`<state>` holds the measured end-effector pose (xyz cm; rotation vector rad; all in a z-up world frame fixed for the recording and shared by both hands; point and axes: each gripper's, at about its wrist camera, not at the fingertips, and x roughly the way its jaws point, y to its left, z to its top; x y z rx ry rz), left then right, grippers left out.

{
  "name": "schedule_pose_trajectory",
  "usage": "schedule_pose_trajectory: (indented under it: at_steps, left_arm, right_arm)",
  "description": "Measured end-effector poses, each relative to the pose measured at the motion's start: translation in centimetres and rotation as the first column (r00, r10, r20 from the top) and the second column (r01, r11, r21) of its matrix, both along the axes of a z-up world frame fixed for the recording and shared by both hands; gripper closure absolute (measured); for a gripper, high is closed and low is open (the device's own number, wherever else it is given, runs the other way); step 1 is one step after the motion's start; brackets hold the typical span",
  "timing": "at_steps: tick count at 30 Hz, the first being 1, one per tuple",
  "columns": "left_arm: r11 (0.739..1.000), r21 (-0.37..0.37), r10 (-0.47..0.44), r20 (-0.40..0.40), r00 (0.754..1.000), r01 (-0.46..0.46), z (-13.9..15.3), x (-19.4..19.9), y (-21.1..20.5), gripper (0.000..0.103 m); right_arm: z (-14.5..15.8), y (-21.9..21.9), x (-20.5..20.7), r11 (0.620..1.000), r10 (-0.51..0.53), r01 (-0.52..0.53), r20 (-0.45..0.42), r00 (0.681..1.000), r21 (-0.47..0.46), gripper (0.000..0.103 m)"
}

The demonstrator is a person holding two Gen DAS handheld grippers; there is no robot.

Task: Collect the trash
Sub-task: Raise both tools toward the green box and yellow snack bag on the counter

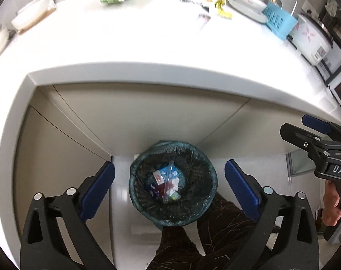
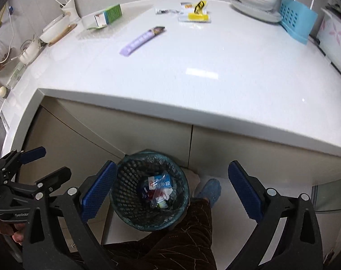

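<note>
Left wrist view looks down past the edge of a white counter [image 1: 148, 45] onto a black mesh wastebasket [image 1: 172, 211] lined with a thin bag, standing on the floor in front of the counter's cabinet doors. The left gripper [image 1: 169, 191] hangs above the wastebasket with its blue-padded fingers spread wide and nothing between them. Inside the wastebasket lies a small heap of wrappers [image 1: 166, 182], blue, white and red.

The right gripper [image 2: 170, 191], seen from its own camera, is also above the wastebasket [image 2: 125, 180], fingers wide apart and empty. Each gripper appears at the edge of the other's view, held by a bare hand [image 1: 332, 207]. The person's dark patterned trouser leg [image 2: 181, 243] and a blue slipper [image 2: 209, 191] sit just beside the wastebasket.

Judging from this, the task is partly done: some trash already rests in the wastebasket, but more waits on the counter, well apart from the wastebasket and above it. Farthest from the wastebasket, toward the back wall, are a yellow packet [image 2: 198, 11] with smaller wrappers beside it and a green and white carton [image 2: 108, 15] lying on its side. Nearer the wastebasket lies a long purple wrapper [image 2: 142, 40].

A stack of white dishes [image 2: 254, 5], a blue utensil holder [image 2: 297, 23] and a flowered rice cooker [image 1: 309, 38] also stand at the back; these look like kitchen things, not trash.
</note>
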<state>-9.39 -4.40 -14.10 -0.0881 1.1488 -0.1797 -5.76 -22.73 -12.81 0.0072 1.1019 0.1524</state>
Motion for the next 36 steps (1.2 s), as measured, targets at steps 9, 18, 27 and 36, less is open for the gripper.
schedule_pose_trajectory:
  at_steps: [9, 18, 27, 36]
  left_arm:
    - [0.999, -0.010, 0.047, 0.055, 0.997, -0.047, 3.8, 1.2, 1.0, 0.006]
    - [0.996, -0.020, 0.092, 0.075, 0.993, -0.090, 6.3, 4.0, 1.8, 0.006]
    - [0.994, -0.030, 0.107, 0.114, 0.988, -0.104, 9.1, 7.6, 1.7, 0.006]
    - [0.991, -0.024, 0.132, 0.120, 0.984, -0.130, 10.5, 12.0, 2.0, 0.006]
  right_arm:
    - [4.2, -0.3, 1.5, 1.000, -0.021, 0.021, 0.065, 0.998, 0.008, 0.008]
    - [7.0, -1.8, 4.3, 0.998, -0.058, 0.058, 0.090, 0.994, 0.008, 0.008]
    - [9.3, -2.1, 8.2, 0.999, -0.053, 0.053, 0.124, 0.991, 0.004, 0.008]
    - [10.1, -2.3, 12.7, 1.000, -0.026, 0.027, 0.141, 0.990, -0.005, 0.008]
